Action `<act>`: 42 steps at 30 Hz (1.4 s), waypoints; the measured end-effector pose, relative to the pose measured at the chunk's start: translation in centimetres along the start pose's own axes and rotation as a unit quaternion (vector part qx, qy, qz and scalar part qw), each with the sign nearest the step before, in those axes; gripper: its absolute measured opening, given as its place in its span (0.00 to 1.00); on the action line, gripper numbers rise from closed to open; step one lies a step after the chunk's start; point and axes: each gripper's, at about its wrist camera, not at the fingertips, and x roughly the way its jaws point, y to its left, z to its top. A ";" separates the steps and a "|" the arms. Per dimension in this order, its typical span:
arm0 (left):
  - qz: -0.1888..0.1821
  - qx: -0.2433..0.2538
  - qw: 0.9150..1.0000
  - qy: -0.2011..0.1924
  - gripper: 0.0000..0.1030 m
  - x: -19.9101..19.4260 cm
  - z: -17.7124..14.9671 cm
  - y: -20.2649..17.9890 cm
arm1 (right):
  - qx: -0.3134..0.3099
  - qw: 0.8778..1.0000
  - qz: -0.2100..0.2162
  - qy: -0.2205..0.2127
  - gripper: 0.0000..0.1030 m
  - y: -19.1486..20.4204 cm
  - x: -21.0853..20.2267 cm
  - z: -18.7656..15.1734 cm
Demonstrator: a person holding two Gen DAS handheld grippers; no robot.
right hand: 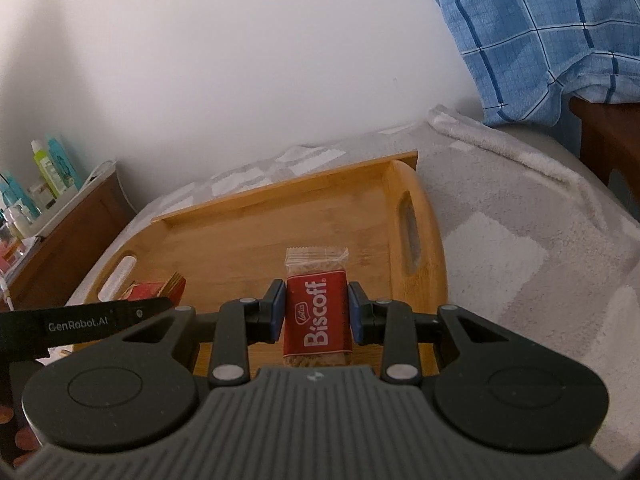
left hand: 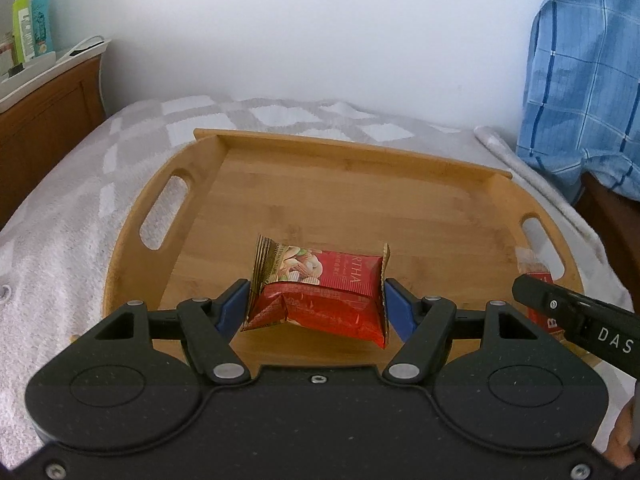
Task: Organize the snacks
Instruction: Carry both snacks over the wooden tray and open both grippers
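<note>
Snacks are what we have in both grippers, and both hang over the wooden tray (left hand: 360,208) that lies on the pale checked blanket (left hand: 60,240). Our left gripper (left hand: 316,304) is clamped on a red nut packet (left hand: 320,292), its blue pads pressing the packet's two short ends; the packet sits crosswise between the fingers, above the near middle of the tray. Whether its underside touches the wood we cannot tell.

Our right gripper (right hand: 317,312) is clenched on a red biscuit pack (right hand: 318,316), squeezing its long sides, with the clear crimped end pointing away from us. It is over the right part of the tray, near the handle slot (right hand: 410,236). From the left wrist view, that gripper's black finger and a bit of the biscuit wrapper show at the right edge.

Beyond the tray we see a white wall (left hand: 320,40). A blue checked cloth (left hand: 584,80) hangs at the right, and bottles (left hand: 32,20) stand on a wooden cabinet (left hand: 40,120) at the left.
</note>
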 end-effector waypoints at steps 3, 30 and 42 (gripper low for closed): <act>0.003 0.003 1.000 0.003 0.67 0.2 -0.1 -0.1 | -0.002 1.000 -0.003 0.005 0.36 0.1 0.3 0.0; 0.010 0.017 1.000 0.013 0.71 1.0 -0.4 -0.6 | -0.039 0.999 -0.022 0.020 0.38 1.1 1.2 -0.1; 0.011 0.025 1.000 -0.011 0.97 -0.6 -0.1 -0.1 | -0.064 0.998 -0.027 0.005 0.74 2.1 0.2 0.4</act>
